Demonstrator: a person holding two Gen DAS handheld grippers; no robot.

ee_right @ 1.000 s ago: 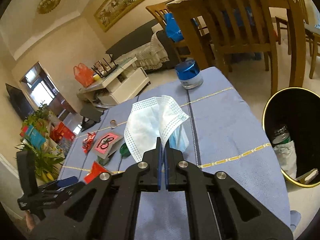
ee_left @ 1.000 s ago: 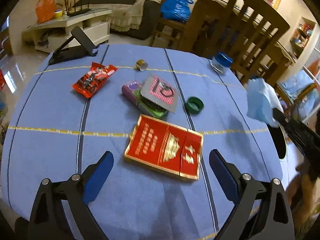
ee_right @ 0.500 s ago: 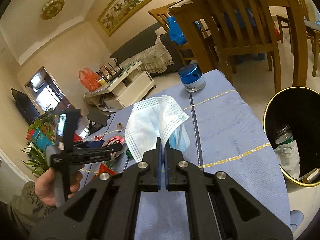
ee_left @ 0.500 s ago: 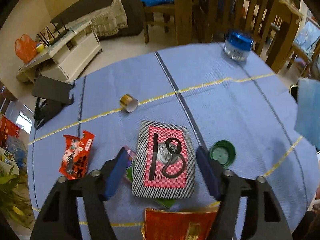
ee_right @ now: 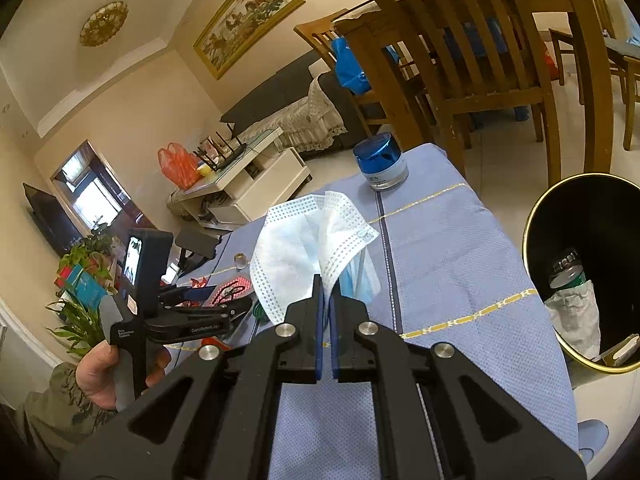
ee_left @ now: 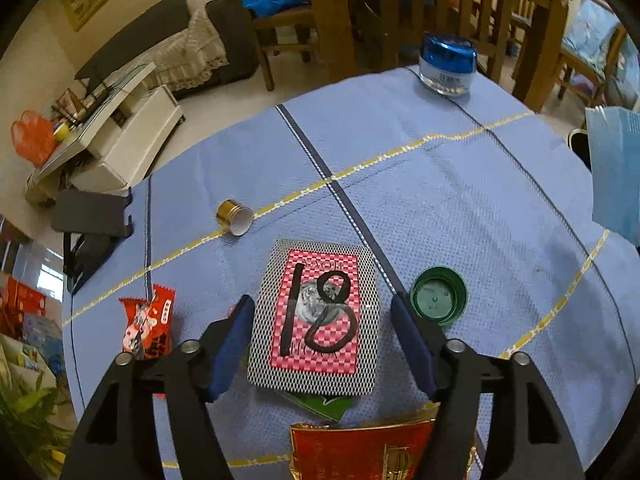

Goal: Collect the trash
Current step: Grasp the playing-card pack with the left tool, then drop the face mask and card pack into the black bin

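Note:
My right gripper (ee_right: 327, 284) is shut on a crumpled blue-and-white face mask (ee_right: 308, 248), held above the blue tablecloth; the mask also shows at the right edge of the left wrist view (ee_left: 614, 172). A black trash bin with a gold rim (ee_right: 532, 216) stands on the floor to the right, with trash inside. My left gripper (ee_left: 320, 308) is open, its fingers on either side of a pink card marked 18 (ee_left: 320, 316). A green bottle cap (ee_left: 438, 295), a gold cap (ee_left: 234, 217) and a red snack wrapper (ee_left: 148, 326) lie around it.
A blue-lidded jar (ee_left: 447, 65) stands at the table's far edge. A red-and-gold box (ee_left: 360, 454) lies near me, a green packet under the card. A black phone stand (ee_left: 90, 220) sits at the far left. Wooden chairs (ee_right: 480, 60) stand beyond the table.
My left gripper moved forward and lower over the table until its open fingers flank the 18 card. My right gripper stayed almost still, holding the mask.

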